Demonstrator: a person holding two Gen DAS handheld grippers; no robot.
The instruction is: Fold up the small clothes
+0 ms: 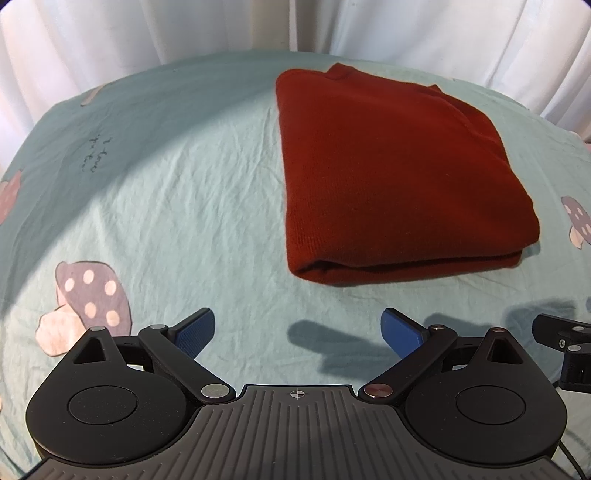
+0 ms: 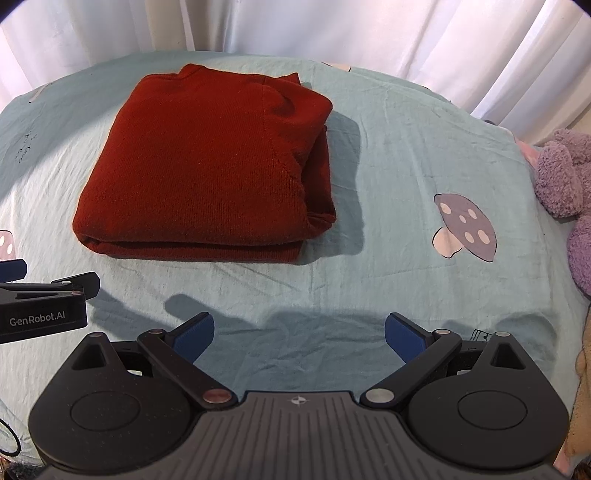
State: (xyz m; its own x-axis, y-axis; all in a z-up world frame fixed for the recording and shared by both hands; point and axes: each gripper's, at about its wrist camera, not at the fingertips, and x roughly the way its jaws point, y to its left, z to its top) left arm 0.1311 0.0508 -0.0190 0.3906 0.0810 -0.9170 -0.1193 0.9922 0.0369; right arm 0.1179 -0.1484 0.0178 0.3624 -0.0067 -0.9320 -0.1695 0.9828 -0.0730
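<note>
On the pale turquoise bed sheet with printed mushrooms [image 1: 166, 184], in the left wrist view, we see the dark red knitted sweater [image 1: 388, 177] folded into a thick rectangle, lying flat ahead and to the right of centre, its rounded folded edge facing us. The left tool [image 1: 297, 330] hovers above the sheet, short of the sweater and not touching it; its two blue-padded fingers [image 1: 195, 332] stand wide apart with nothing between them. A purple mushroom print [image 1: 92, 295] shows just beside the left finger, and some small dark handwriting [image 1: 90, 155] marks the sheet farther left. At the right edge we catch a black part of the right tool [image 1: 565, 343]. White curtains [image 1: 147, 29] hang behind the bed.

In the right wrist view, the same folded sweater [image 2: 207, 166] lies ahead and left of centre, with its layered side edges stacked along its right side and a shadow falling on the sheet [image 2: 406, 147] beside it. The right tool [image 2: 299, 332] is held above the sheet, apart from the sweater, its blue pads [image 2: 404, 336] spread wide and empty. The left tool's black body [image 2: 44, 310], lettered "GenRobot.AI", enters from the left edge. A mushroom print [image 2: 465, 227] sits on the sheet to the right, and a fuzzy purple plush toy [image 2: 565, 177] rests at the bed's right edge.
</note>
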